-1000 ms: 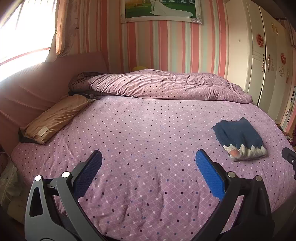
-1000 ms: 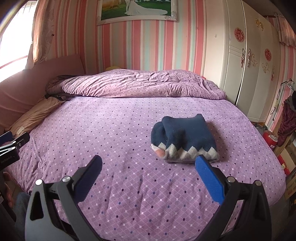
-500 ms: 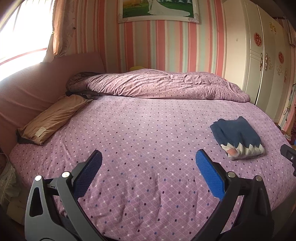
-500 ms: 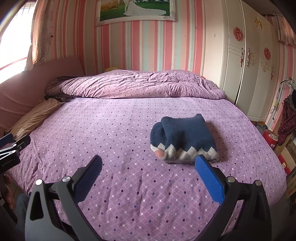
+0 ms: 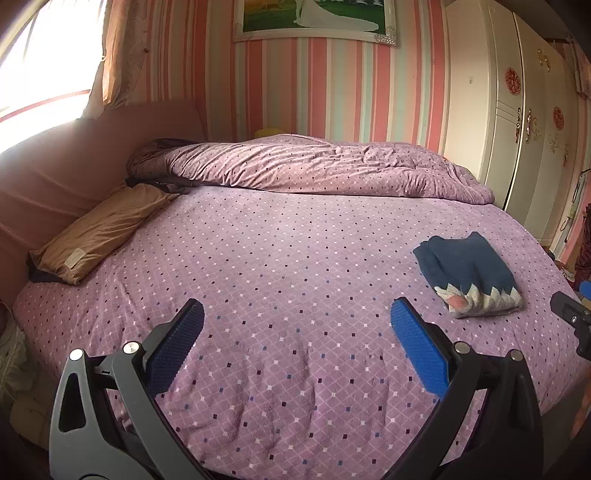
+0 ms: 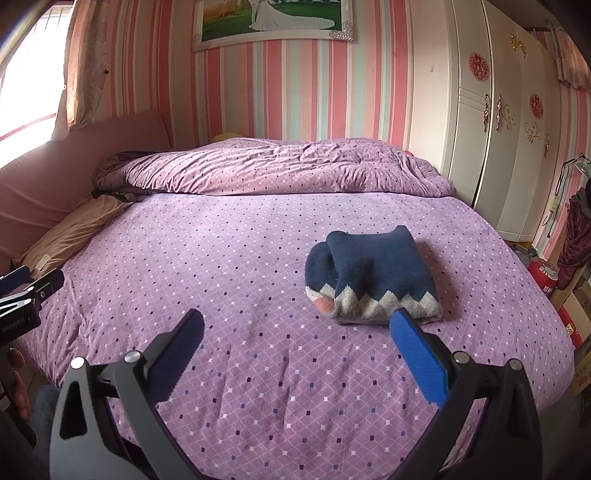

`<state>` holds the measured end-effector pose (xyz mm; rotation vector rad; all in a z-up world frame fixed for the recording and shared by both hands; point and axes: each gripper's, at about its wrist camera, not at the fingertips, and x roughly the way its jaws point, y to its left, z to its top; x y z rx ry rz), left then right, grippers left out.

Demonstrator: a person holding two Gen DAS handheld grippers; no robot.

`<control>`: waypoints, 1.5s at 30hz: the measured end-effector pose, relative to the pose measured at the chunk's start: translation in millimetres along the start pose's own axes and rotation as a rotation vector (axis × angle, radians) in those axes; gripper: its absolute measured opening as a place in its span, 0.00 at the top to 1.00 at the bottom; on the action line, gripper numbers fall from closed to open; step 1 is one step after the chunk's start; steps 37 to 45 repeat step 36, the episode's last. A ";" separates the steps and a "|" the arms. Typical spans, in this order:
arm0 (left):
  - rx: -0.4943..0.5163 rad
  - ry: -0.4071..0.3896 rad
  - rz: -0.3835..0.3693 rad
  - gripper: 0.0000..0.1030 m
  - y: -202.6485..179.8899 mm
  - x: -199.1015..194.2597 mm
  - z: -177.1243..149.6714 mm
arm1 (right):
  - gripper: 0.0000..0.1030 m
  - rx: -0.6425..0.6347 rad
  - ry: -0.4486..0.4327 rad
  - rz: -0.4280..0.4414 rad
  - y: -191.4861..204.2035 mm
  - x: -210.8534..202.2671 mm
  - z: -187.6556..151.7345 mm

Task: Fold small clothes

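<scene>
Two hand-held grippers over bed, both spread wide, holding nothing: left gripper, right gripper. Folded navy knit garment with grey zigzag hem lies on purple dotted bedsheet, right of centre, just beyond right gripper's right fingertip. Rumpled purple dotted duvet heaped along far edge. Tan pillow at far left against pink padded headboard. Pink-striped wall, framed picture, white wardrobe at right.

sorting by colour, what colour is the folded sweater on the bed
Navy blue, with a grey-white zigzag band at the hem; the sweater shows best in the right wrist view.
</scene>
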<state>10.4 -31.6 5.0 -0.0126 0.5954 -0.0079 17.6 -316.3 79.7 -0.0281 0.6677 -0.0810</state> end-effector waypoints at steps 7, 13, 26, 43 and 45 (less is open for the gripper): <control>-0.002 -0.016 0.009 0.03 2.0 -2.9 2.4 | 0.02 -0.009 0.004 0.003 2.6 -0.3 -1.9; 0.010 -0.028 0.006 0.03 -0.1 -5.1 2.5 | 0.02 -0.012 0.007 0.006 3.4 -0.9 -1.5; 0.019 -0.033 -0.007 0.03 -2.1 -5.1 7.2 | 0.02 -0.013 0.014 0.023 5.4 2.6 -0.6; 0.019 -0.022 -0.021 0.03 -0.8 -1.5 9.4 | 0.02 -0.021 0.013 0.023 7.5 6.5 -0.6; 0.019 -0.022 -0.021 0.03 -0.8 -1.5 9.4 | 0.02 -0.021 0.013 0.023 7.5 6.5 -0.6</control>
